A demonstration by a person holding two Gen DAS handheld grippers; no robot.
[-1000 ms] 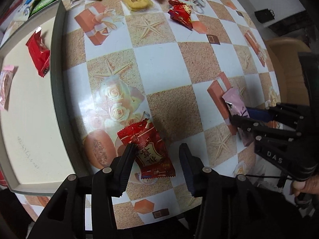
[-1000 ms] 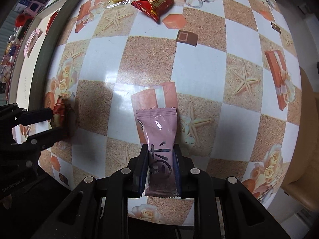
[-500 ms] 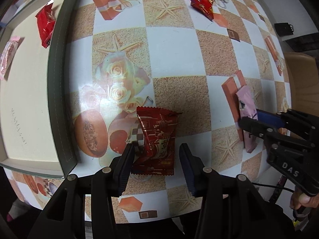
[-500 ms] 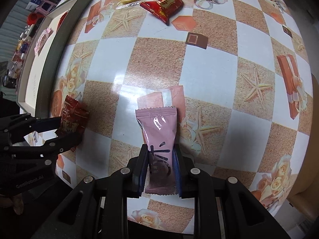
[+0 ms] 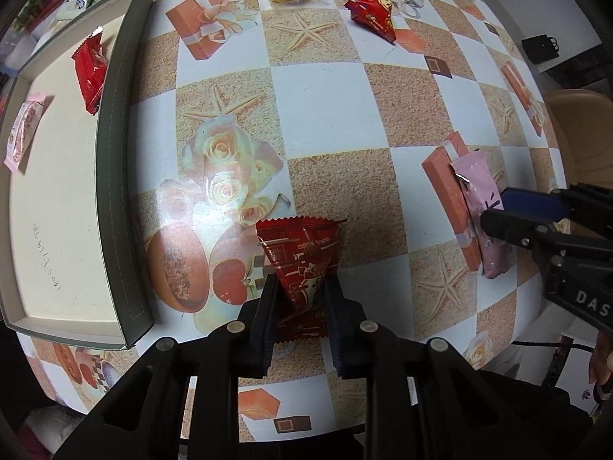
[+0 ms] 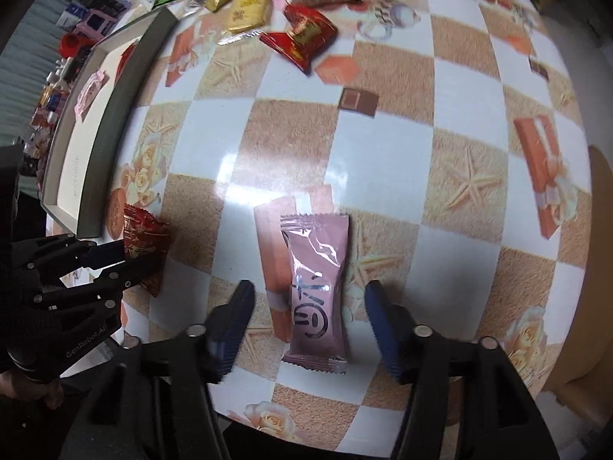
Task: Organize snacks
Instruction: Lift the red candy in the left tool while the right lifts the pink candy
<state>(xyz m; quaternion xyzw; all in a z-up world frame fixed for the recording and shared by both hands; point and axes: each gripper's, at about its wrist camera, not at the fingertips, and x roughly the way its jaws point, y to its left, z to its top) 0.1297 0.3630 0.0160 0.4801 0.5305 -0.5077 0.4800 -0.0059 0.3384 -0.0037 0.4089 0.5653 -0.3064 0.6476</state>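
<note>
— What were your left tongs doing at that moment?

— They had just been closing. A second before, their fingers stood wide on either side of the red snack packet; here they pinched its lower half, and the wrapper buckled between them. The packet sat on the tabletop, just beside the near corner of the grey tray, but outside it. In the right wrist view you could see the same packet caught at the tips of those tongs.

— And your right tongs?

— The reverse. A second before, they were clamped on the pink snack packet; half a second before, they were clamped on it as well. Here they had just been opening, and their blue-padded fingers stood clear of the packet on both sides. The packet lay flat on the tabletop between them, partly over a printed orange gift box, in much the same spot as before.

— What else was on your tabletop?

— Inside the tray lay a red packet against the right wall and a small pink one toward the left side. At the far edge a second red snack and a yellow biscuit pack lay among a heap of other wrappers.
</note>
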